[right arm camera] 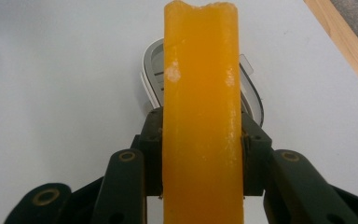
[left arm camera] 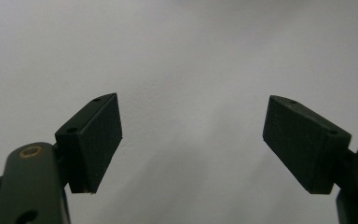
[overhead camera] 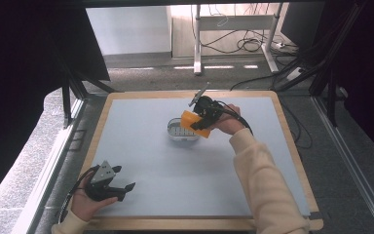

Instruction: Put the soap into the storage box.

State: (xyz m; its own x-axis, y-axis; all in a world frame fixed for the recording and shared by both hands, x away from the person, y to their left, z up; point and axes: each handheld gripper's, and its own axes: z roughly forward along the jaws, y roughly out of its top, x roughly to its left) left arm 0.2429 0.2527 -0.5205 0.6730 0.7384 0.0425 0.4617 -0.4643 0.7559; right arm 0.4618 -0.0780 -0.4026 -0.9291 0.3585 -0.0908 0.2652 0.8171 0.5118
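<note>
An orange bar of soap (overhead camera: 193,123) hangs over a small white soap dish (overhead camera: 177,131) near the middle of the grey mat. My right gripper (overhead camera: 200,118) is shut on the soap, tilted down toward the dish. In the right gripper view the soap (right arm camera: 200,116) stands edge-on between the two jaws, with the dish (right arm camera: 152,63) partly hidden behind it. My left gripper (overhead camera: 124,182) rests at the mat's near-left corner, held in a hand, open. In the left gripper view its jaws stand wide apart over bare grey mat, with my left gripper (left arm camera: 191,144) holding nothing.
The grey mat (overhead camera: 151,161) lies on a wooden-edged table (overhead camera: 175,223). Beyond the far edge stand a desk frame and loose cables on the floor (overhead camera: 243,44). Dark curtains hang on both sides.
</note>
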